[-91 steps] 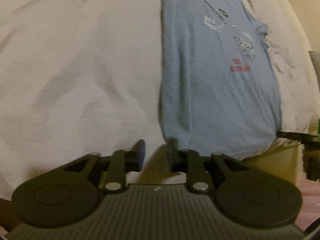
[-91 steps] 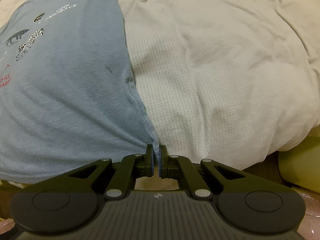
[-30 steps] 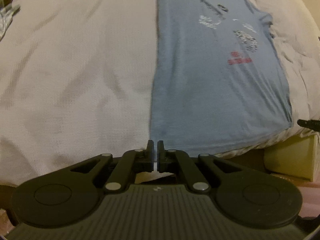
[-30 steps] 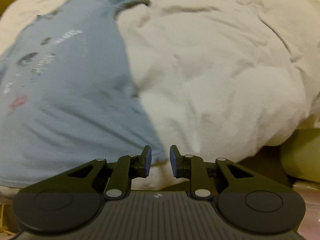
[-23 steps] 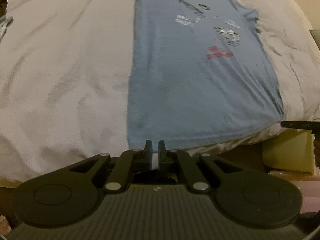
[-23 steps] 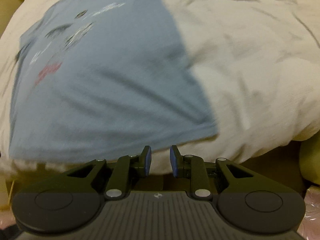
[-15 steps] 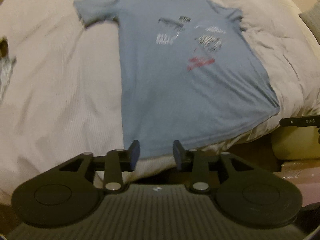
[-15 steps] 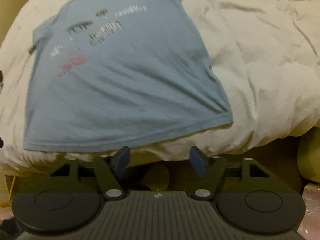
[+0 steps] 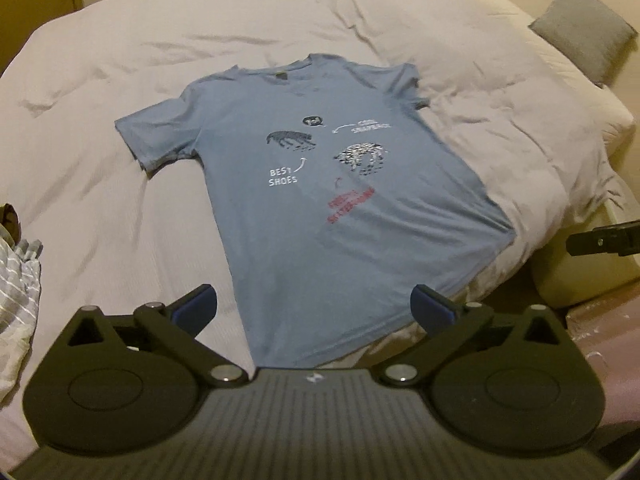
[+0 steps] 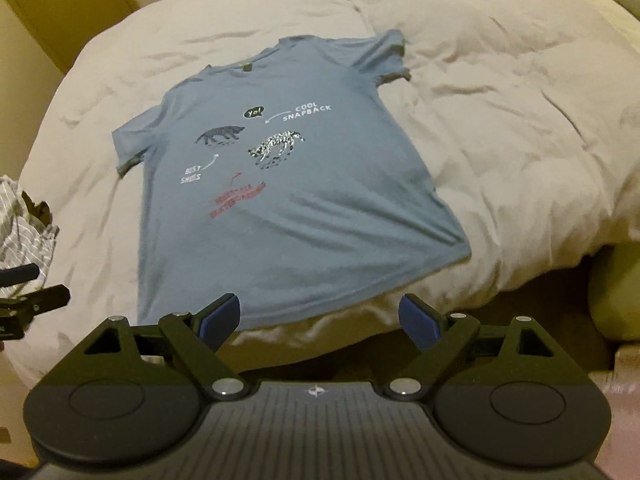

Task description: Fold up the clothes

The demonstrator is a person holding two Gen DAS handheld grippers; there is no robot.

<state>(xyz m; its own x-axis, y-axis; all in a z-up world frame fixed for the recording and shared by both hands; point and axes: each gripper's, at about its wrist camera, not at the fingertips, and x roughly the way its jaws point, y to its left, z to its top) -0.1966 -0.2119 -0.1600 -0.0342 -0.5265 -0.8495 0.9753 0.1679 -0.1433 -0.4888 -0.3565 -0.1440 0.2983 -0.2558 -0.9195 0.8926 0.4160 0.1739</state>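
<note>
Colours and patterns on the bed

T-shirt (image 9: 320, 208): grey-blue, white and red lettering, dark and spotted animal prints. Duvet (image 9: 120, 100): off-white. Cushion (image 9: 584, 32): grey. Garment (image 9: 16, 280) at left: grey-and-white striped. Fingers (image 10: 220, 316): blue pads, black arms.

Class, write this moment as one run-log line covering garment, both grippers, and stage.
light blue printed T-shirt: flat, print up, on white duvet | left gripper: open, empty | right gripper: open, empty | stage: no fold made
</note>
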